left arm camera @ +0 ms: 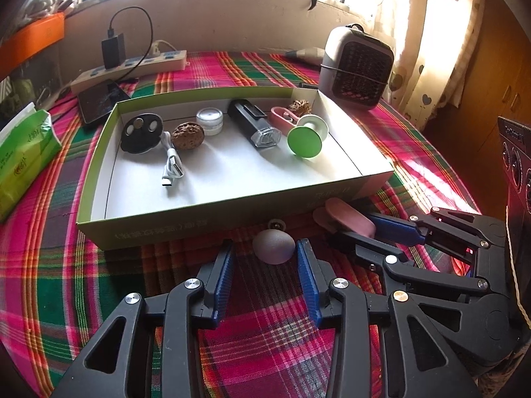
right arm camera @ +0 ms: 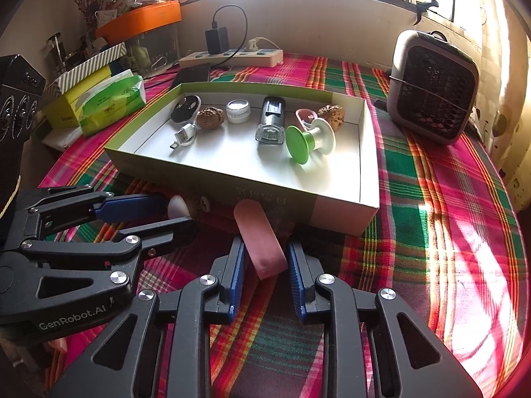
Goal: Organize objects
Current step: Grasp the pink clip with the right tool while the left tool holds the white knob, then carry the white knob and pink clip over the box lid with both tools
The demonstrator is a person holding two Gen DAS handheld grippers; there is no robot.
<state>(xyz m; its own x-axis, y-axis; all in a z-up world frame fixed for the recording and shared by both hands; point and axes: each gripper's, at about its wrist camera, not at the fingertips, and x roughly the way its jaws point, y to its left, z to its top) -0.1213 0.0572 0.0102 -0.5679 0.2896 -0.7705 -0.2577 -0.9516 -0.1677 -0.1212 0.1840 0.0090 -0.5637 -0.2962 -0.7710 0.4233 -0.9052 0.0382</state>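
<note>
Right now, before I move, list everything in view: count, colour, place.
box: one, green outside, white inside, on the cloth
disc: one, black, box, left end
cable: one, white, box, left
walnuts: two, brown, box, far apart
jar: one, white, box, back
torch: one, black, box, middle
spool: one, green and white, box, right
case: one, pink, box, behind the spool
egg: one, grey, cloth, before the box
lid: one, pink, in the right tongs
fan: one, grey, cloth, beyond the box
power strip: one, white, by the wall
tissue pack: one, green, beside the box
left tongs: one, black, open around the egg
right tongs: one, black, shut on the lid
</note>
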